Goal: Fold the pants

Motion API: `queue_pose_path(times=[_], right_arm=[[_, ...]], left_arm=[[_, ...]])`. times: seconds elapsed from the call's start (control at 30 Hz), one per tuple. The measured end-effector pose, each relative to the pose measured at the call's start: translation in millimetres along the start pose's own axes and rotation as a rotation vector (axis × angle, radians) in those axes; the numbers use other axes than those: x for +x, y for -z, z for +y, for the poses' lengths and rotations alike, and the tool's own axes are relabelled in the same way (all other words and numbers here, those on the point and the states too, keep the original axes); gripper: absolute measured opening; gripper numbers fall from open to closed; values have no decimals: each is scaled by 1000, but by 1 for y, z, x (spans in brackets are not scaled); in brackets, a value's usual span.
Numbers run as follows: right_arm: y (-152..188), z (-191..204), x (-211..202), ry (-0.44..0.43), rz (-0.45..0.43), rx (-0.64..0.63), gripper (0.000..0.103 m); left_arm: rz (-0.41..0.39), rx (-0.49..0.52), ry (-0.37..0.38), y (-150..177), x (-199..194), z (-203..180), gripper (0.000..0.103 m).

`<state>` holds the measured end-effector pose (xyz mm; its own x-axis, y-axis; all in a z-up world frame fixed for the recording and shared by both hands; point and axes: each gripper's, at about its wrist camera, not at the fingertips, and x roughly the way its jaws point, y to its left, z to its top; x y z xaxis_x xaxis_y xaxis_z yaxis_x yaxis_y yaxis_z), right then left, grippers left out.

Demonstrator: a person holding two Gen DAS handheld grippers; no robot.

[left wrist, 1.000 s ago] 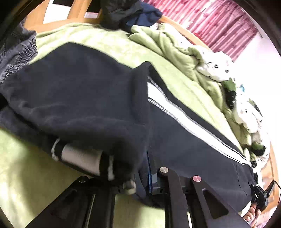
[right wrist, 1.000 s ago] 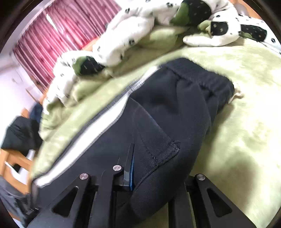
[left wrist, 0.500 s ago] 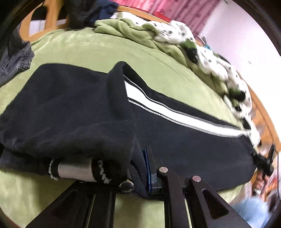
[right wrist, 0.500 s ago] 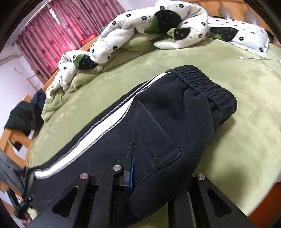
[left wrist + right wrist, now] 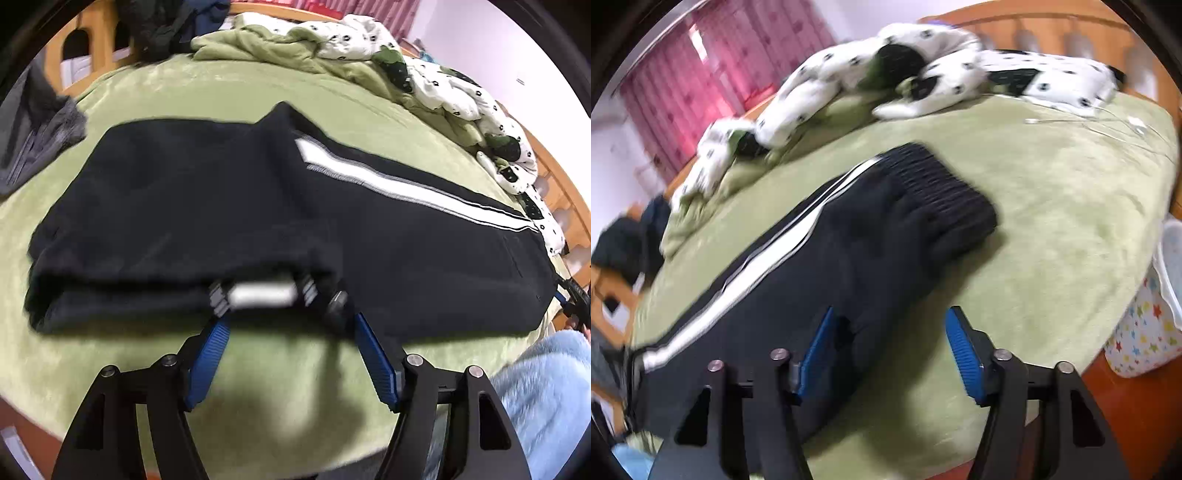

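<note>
On the green bed (image 5: 280, 88), we are opening both grippers, the left gripper (image 5: 288, 325) and right gripper (image 5: 890, 321) letting go of the folded black pants (image 5: 207, 206), pads clear of the cloth.

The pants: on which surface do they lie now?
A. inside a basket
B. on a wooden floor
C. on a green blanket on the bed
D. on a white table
C: the dark pants with the white stripe lie flat on the green blanket, which covers the bed in both views.
</note>
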<state>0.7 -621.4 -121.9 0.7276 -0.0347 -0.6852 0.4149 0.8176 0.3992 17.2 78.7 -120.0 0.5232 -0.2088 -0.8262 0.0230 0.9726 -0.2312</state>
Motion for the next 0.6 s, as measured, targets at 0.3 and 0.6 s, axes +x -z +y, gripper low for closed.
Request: queue_pose_path(times=[0.3, 0.6], right_arm=[[-49, -20, 73, -28, 46, 310, 68], [-80, -3, 47, 5, -24, 101, 48]], left_arm=[[-99, -41, -34, 10, -34, 8, 68], [-183, -10, -64, -5, -43, -6, 68]])
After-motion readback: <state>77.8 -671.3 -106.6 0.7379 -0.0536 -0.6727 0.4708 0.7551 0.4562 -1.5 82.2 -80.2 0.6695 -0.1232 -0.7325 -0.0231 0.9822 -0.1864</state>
